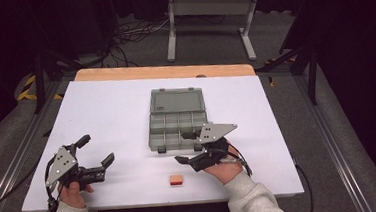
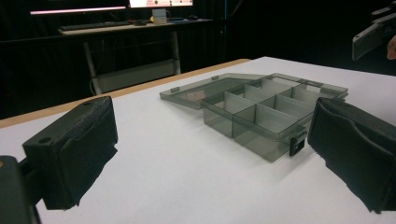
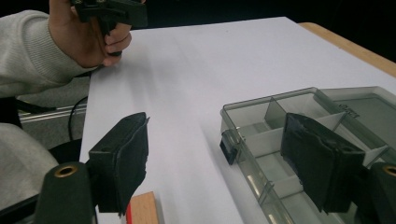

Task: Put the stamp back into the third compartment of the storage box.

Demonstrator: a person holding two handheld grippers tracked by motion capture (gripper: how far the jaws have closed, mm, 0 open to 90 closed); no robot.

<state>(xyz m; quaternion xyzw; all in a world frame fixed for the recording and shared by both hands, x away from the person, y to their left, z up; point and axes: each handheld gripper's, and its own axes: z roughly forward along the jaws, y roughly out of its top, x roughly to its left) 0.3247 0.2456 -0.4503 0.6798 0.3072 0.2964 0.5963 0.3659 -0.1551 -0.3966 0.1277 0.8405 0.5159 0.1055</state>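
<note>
Compartment box (image 1: pixel 173 127), smoky clear plastic with its lid folded back flat, sits mid-table. Our right gripper (image 1: pixel 188 147) hovers at its near right corner, jaws spread with nothing between them. Our left gripper (image 1: pixel 97 148) rests well to the left, jaws spread too. Just beside the near edge lies a small orange block (image 1: pixel 175 180).

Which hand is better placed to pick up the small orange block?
Probably the right. The right gripper hangs open close beside the block, between it and the open box. The left gripper is farther off across the table.
</note>
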